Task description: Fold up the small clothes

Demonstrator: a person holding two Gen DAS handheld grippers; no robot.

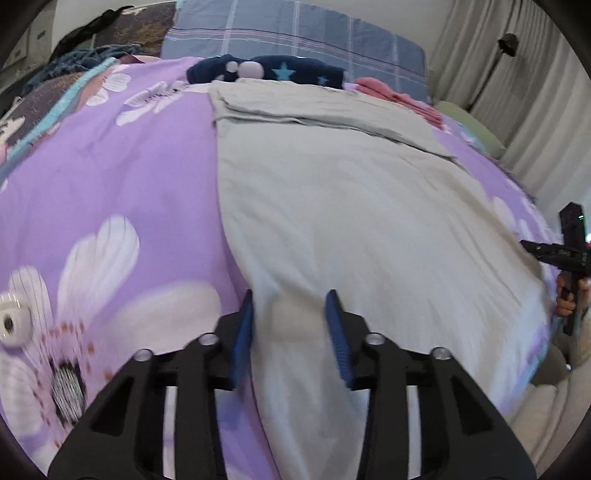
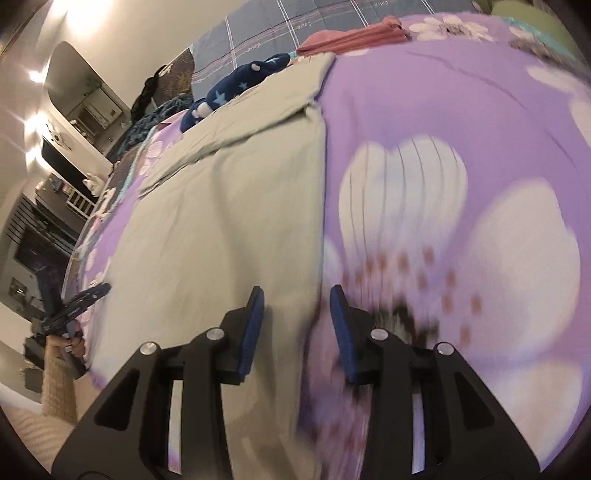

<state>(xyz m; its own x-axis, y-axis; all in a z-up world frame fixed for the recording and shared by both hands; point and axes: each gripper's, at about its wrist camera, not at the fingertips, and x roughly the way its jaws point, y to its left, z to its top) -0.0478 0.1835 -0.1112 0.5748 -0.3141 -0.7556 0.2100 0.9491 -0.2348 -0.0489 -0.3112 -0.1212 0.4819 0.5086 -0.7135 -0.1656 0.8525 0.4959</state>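
Grey garment (image 1: 332, 206) lies flat on the bed (image 1: 129, 177), folded at its 12 o'clock end; left gripper (image 1: 290, 325) and right gripper (image 2: 297, 321) hover over it, jaws open, empty

A matt, softly creased pale grey-green cloth garment (image 1: 351, 206) lies on the smooth purple flower-printed cotton bedsheet (image 1: 140, 177), with a fuzzy navy star-patterned fleece garment (image 1: 295, 72) beyond its far edge.

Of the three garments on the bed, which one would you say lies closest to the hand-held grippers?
The pale grey-green garment, spread flat right ahead of both. The navy star-patterned piece and the folded pink one lie beyond its far edge, near the checked pillow.
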